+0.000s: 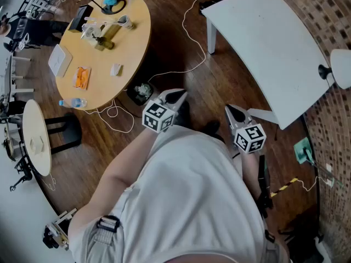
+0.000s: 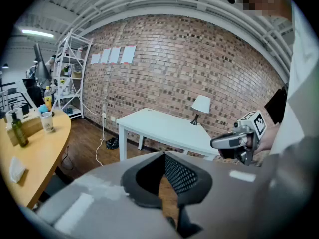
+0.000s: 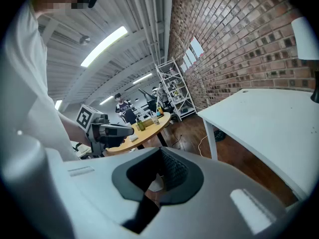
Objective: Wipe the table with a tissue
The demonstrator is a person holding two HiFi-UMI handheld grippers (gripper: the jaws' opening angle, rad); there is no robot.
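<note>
- Head view: a person in a pale shirt (image 1: 186, 190) holds the left gripper (image 1: 176, 96) and right gripper (image 1: 232, 110) before the waist, over a dark plank floor (image 1: 164, 15). Each carries a cube of square markers and tapers to a closed point.
- Left gripper view: a smooth grey shell with black ribbed pads (image 2: 182, 176). The jaws meet at the tip with nothing between them.
- Right gripper view: the same build, jaws likewise together and empty.
- White table (image 1: 269, 43): a smooth, matt rectangular top on square legs, ahead to the right and well apart from both grippers. A lamp (image 1: 339, 69) with a white conical shade stands at its far edge.
- Round table (image 1: 104, 48): pale wood, ahead to the left. It bears a bottle (image 2: 17, 128), a cup (image 2: 47, 121) and, near its closer edge, a small folded white piece, seemingly the tissue (image 1: 116, 69). Neither gripper is near it.
- Gripper views only: a rough brick wall (image 2: 199, 63), a metal shelf (image 2: 70, 73) and ceiling strip lights (image 3: 104, 46).
- Head view only: a white cable (image 1: 185, 30) looping across the floor.
</note>
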